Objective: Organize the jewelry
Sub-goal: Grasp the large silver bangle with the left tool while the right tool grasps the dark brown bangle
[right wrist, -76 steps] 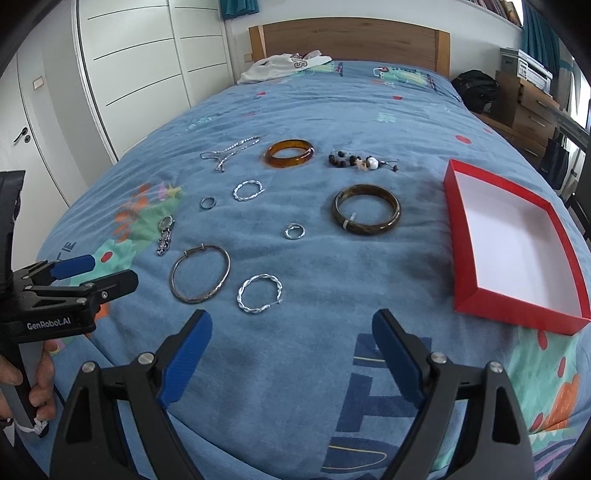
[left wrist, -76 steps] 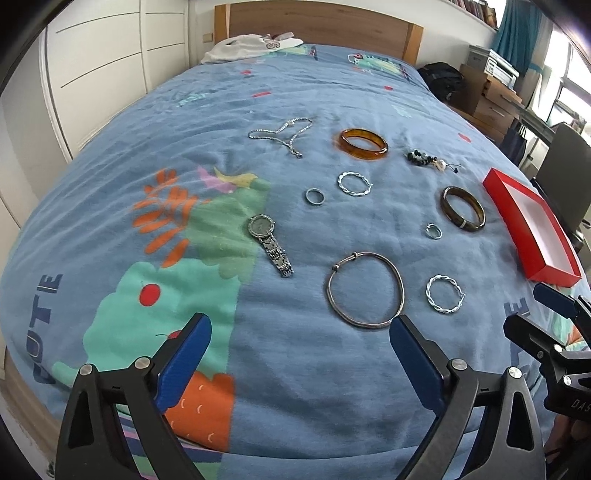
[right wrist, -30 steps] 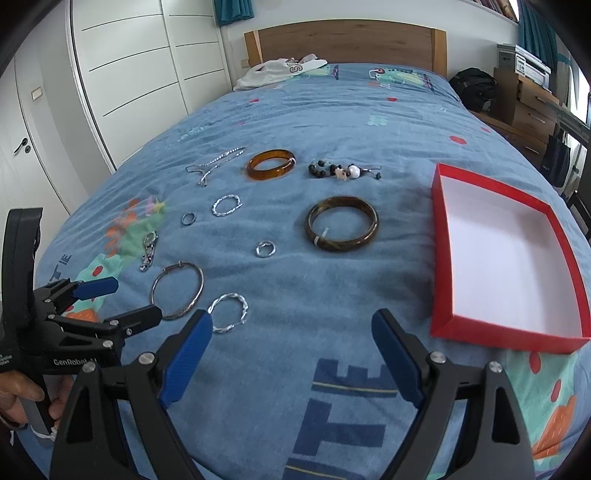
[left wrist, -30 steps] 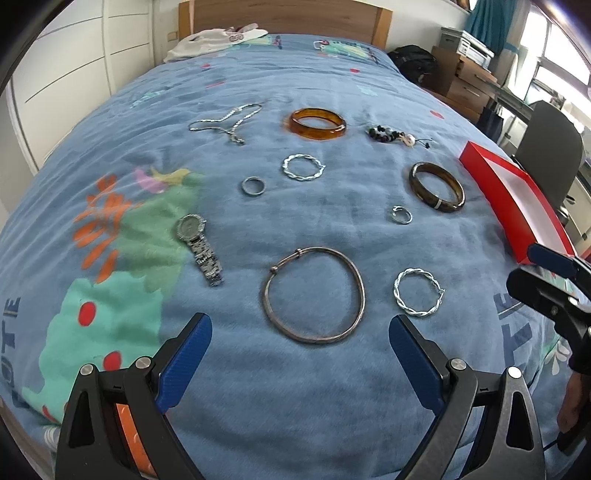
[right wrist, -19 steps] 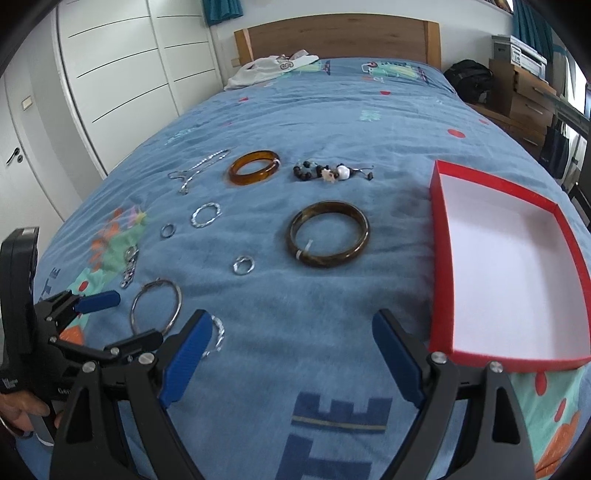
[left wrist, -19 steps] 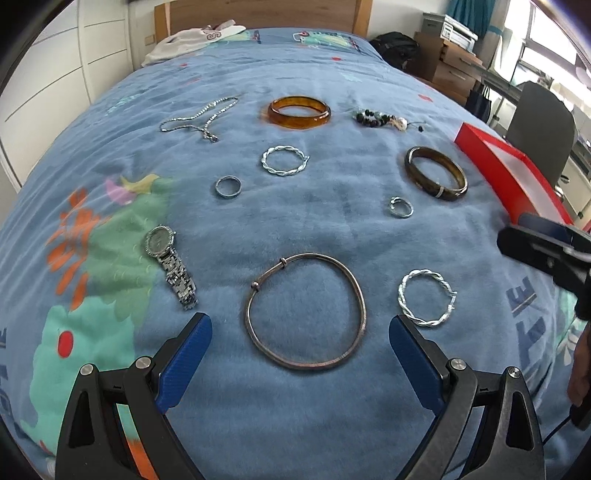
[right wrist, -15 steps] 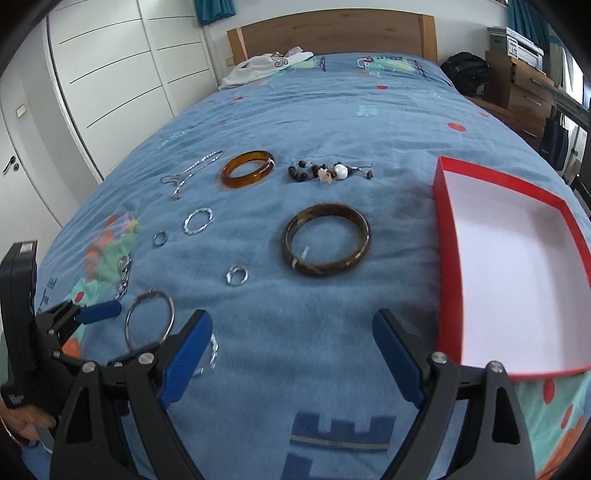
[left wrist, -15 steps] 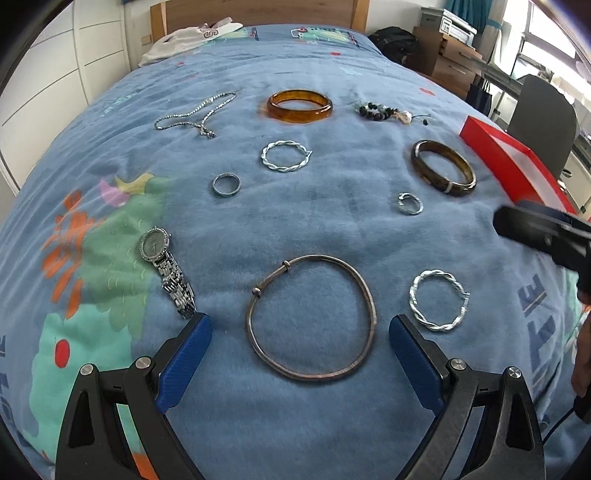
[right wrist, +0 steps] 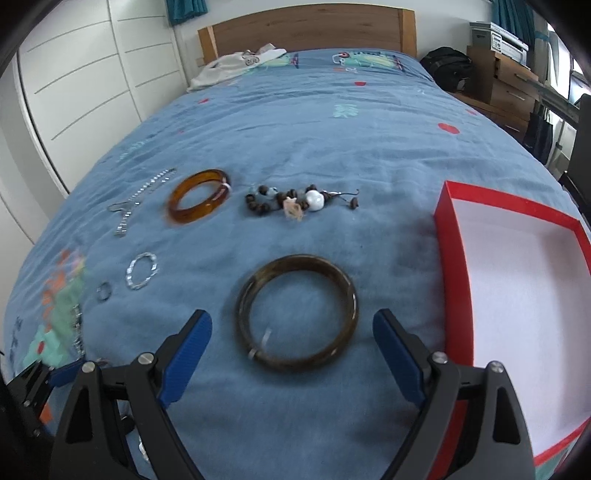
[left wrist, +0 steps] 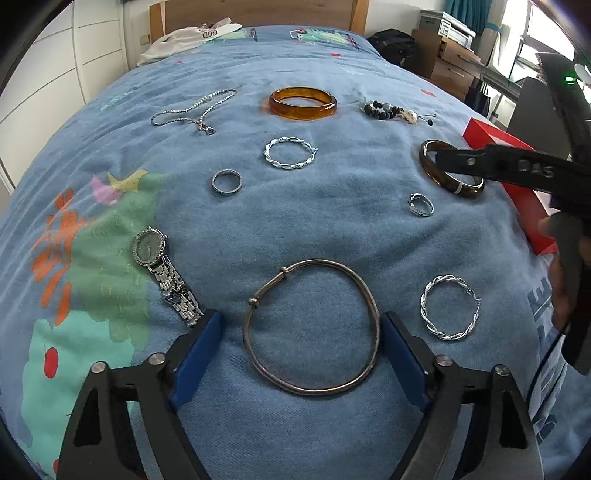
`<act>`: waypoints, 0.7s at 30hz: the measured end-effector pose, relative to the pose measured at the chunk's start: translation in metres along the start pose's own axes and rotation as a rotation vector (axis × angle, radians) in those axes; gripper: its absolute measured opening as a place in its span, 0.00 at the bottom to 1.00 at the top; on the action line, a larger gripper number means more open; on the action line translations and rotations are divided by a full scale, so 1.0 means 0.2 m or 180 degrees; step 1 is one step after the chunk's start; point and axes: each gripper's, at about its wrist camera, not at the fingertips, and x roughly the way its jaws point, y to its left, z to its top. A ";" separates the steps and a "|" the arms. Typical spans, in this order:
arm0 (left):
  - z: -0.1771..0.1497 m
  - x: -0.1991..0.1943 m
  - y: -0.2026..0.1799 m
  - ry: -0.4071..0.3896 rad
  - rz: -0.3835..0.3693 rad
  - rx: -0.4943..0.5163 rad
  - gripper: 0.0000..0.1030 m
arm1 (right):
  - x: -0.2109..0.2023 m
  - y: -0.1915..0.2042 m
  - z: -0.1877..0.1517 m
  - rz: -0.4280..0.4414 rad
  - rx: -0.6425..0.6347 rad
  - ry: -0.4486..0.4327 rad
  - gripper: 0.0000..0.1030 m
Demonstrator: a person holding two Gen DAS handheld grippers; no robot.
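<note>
Jewelry lies spread on a blue bedspread. My left gripper [left wrist: 300, 338] is open, its pads on either side of a large silver bangle [left wrist: 312, 326]. My right gripper [right wrist: 291, 345] is open, its pads on either side of a dark brown bangle [right wrist: 297, 312], which also shows in the left wrist view [left wrist: 452, 170]. An empty red box [right wrist: 517, 291] with a white inside lies just right of that bangle. A watch [left wrist: 162, 269], two twisted silver hoops [left wrist: 448, 306] [left wrist: 290, 153], two small rings [left wrist: 226, 182] [left wrist: 420, 204], an amber bangle [left wrist: 303, 103], a chain [left wrist: 192, 110] and a beaded bracelet [left wrist: 388, 110] lie around.
The right gripper's arm [left wrist: 517, 170] reaches across the right side of the left wrist view. A white garment [right wrist: 236, 62] lies by the wooden headboard [right wrist: 306, 26]. White wardrobes [right wrist: 74, 92] stand to the left, drawers and a chair [left wrist: 535, 110] to the right.
Both grippers have moved forward and down. The left one now brackets the large silver bangle; the right one has closed in on the dark brown bangle. Both stay open.
</note>
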 end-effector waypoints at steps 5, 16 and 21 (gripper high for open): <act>0.00 -0.01 0.00 -0.0033 -0.0017 0.0008 0.74 | 0.05 0.02 0.02 -0.0206 -0.0207 0.0064 0.87; 0.00 0.00 0.02 -0.0064 -0.0076 -0.0049 0.74 | 0.07 0.12 0.07 -0.0335 -0.0481 0.0115 0.87; 0.00 0.00 0.03 -0.0087 -0.0108 -0.0068 0.74 | 0.11 0.11 0.08 -0.0321 -0.0379 0.0202 0.86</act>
